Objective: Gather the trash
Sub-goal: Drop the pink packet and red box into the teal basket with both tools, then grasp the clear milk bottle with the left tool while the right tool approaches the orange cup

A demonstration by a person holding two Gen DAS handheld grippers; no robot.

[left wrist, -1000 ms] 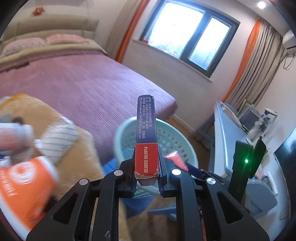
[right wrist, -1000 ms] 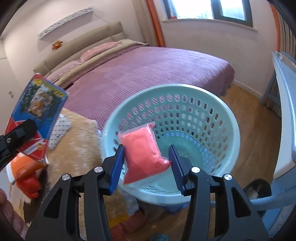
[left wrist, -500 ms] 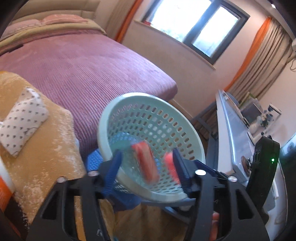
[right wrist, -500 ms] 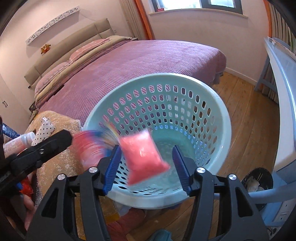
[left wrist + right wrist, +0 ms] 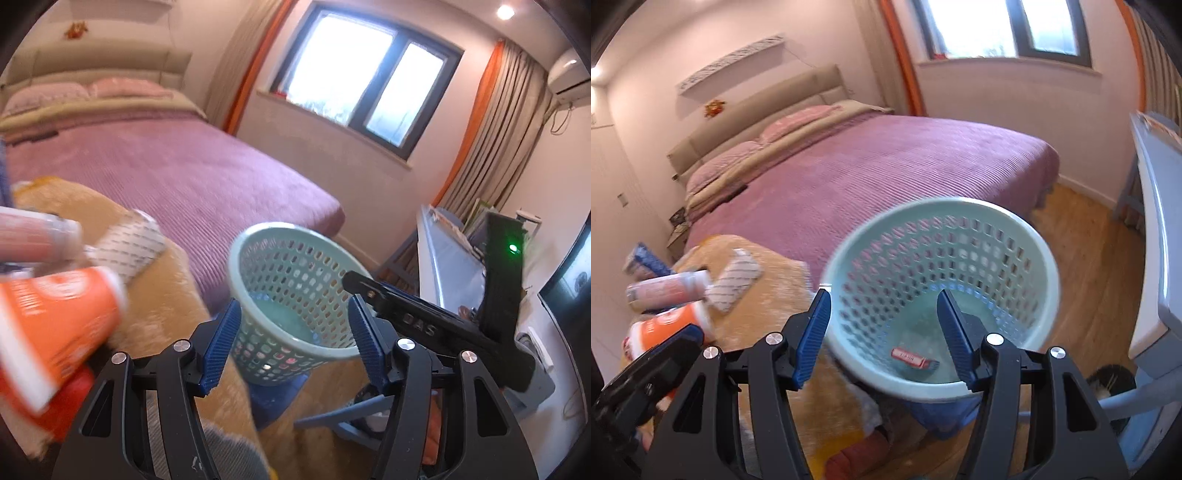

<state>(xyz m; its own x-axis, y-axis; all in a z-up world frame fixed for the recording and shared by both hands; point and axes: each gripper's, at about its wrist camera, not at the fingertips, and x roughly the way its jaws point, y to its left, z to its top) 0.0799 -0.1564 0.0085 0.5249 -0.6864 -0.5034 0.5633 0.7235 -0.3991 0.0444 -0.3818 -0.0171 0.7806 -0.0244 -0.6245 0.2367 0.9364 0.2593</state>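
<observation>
A pale green perforated basket (image 5: 1027, 236) stands in front of both grippers; it also shows in the left wrist view (image 5: 258, 240). A red and blue box (image 5: 914, 357) lies on its bottom. My right gripper (image 5: 884, 336) is open and empty above the basket's near rim. My left gripper (image 5: 293, 341) is open and empty, just left of the basket. An orange paper cup (image 5: 48, 325), a pink bottle (image 5: 33, 236) and a dotted white packet (image 5: 123, 245) lie on the tan fluffy blanket (image 5: 166, 306) at the left.
A bed with a purple cover (image 5: 886, 177) fills the room behind the basket. A grey desk (image 5: 448, 266) stands at the right. A wooden floor (image 5: 1097, 295) lies beyond the basket. The basket sits on a blue stool (image 5: 273, 398).
Both grippers opened. The red and blue box left my left gripper and the pink packet left my right gripper; both dropped into the basket. The left gripper swung back leftward.
</observation>
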